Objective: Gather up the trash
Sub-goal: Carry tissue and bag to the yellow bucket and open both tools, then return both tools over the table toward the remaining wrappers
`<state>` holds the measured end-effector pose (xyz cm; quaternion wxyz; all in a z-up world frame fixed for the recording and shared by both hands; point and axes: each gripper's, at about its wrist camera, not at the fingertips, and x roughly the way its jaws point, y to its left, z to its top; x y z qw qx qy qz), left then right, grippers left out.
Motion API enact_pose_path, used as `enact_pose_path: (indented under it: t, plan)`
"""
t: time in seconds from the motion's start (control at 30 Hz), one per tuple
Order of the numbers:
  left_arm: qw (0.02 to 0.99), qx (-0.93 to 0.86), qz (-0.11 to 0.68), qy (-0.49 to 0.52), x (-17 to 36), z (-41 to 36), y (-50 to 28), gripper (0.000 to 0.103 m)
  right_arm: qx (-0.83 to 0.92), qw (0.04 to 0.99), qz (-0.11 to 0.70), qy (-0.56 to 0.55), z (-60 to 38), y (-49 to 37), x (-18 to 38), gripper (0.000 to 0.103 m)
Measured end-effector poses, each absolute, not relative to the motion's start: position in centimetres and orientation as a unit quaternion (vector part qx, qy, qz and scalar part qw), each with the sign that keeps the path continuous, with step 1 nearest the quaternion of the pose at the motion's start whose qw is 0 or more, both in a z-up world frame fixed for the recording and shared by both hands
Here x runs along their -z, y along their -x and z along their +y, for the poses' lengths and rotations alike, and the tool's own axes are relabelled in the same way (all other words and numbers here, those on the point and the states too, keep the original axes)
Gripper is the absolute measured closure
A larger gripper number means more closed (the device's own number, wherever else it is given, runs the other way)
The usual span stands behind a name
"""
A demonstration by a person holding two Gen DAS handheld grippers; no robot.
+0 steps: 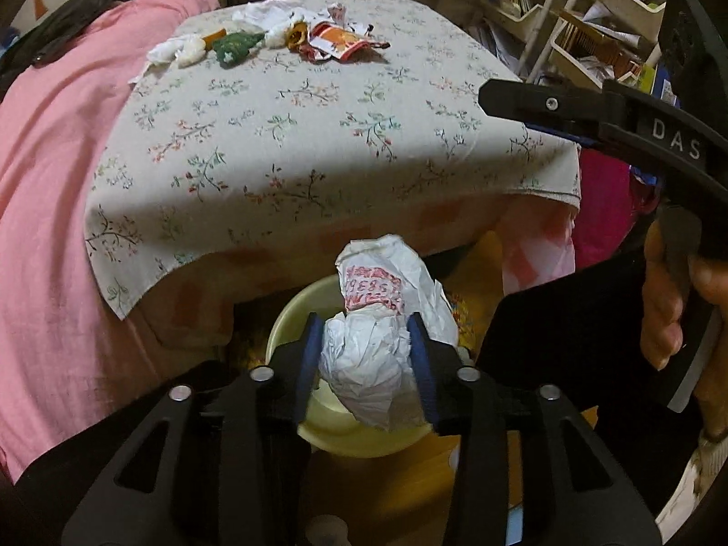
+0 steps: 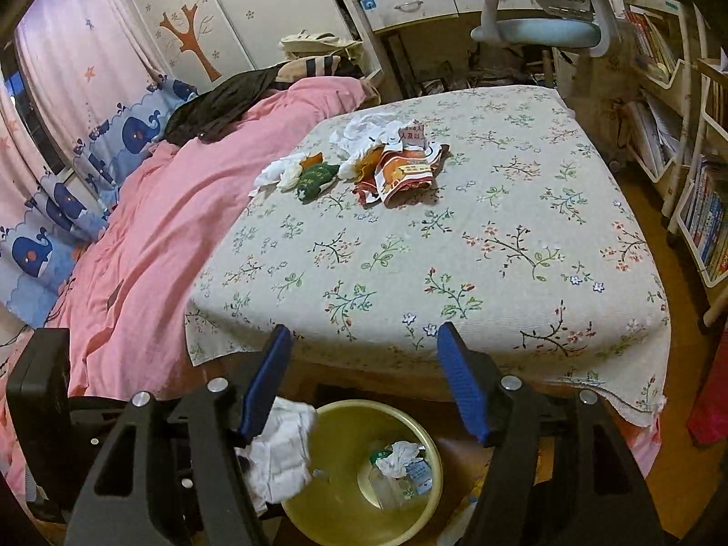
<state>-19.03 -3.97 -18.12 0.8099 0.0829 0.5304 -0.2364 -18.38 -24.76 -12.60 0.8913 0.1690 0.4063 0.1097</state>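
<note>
Left wrist view: left gripper (image 1: 369, 355) clamped on a crumpled white plastic bag (image 1: 382, 332), long axis running away from the camera toward the bed's near edge, red print facing up. Held directly over a yellow-green basin (image 1: 291, 318) on the floor below the floral bedspread (image 1: 318, 136). Remaining litter (image 1: 273, 41) heaped near the bedspread's far edge. Right gripper (image 1: 546, 104) reaching in from the right, finger spacing impossible to tell here.

Right wrist view: right gripper (image 2: 364, 382) spread wide, gripping nothing, above the basin (image 2: 427, 455). Inside the basin, a paper wad and wrappers (image 2: 402, 464). White bag (image 2: 282, 450) overhanging the basin's left rim. Pink quilt (image 2: 182, 209) along the bedspread's (image 2: 455, 250) left edge.
</note>
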Motion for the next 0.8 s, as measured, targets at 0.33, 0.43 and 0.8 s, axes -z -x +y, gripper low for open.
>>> enact_pose_path:
  t: [0.33, 0.43, 0.8]
  plan:
    - [0.843, 0.213, 0.491, -0.057, 16.1, -2.8, 18.5, 0.038, -0.098, 0.900, 0.391, -0.166, -25.0, 18.6, 12.1, 0.033]
    - [0.873, 0.189, 0.447, -0.046, 14.4, -2.2, 18.3, 0.032, -0.089, 0.906, 0.382, -0.158, -25.0, 18.6, 11.7, 0.033]
    - [0.941, 0.096, 0.324, -0.026, 9.0, 0.0, 15.7, 0.014, -0.056, 0.945, 0.306, -0.098, -23.9, 18.6, 8.9, 0.022]
